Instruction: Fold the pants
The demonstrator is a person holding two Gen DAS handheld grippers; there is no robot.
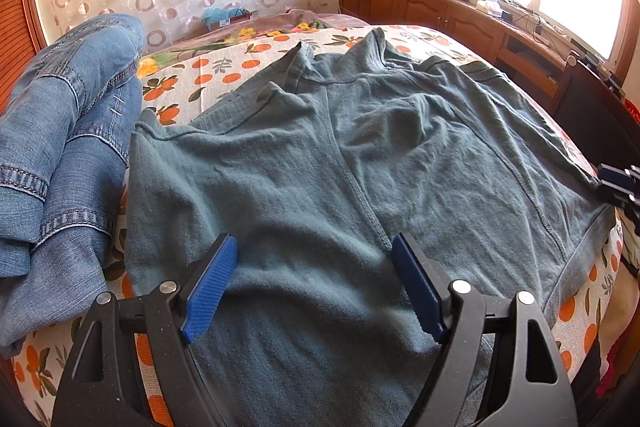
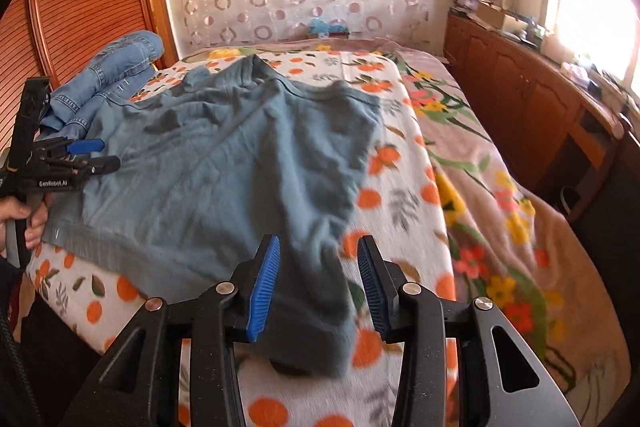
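Fingers (image 1: 210, 287) of left gripper (image 1: 314, 259) spread wide above teal pants (image 1: 320, 167), nothing held. Right gripper (image 2: 319, 283) likewise parted, nothing clamped; pants edge blurred between its blue pads. Pants spread on orange-print blanket (image 2: 400, 187). Jeans (image 1: 60, 147) heaped beside, partly cut off by frame.

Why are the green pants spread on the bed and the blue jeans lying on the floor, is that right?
Not quite. The blue jeans lie on the bed too, beside the green pants, not on the floor. The left wrist view shows this; the pants are indeed spread on the bed.
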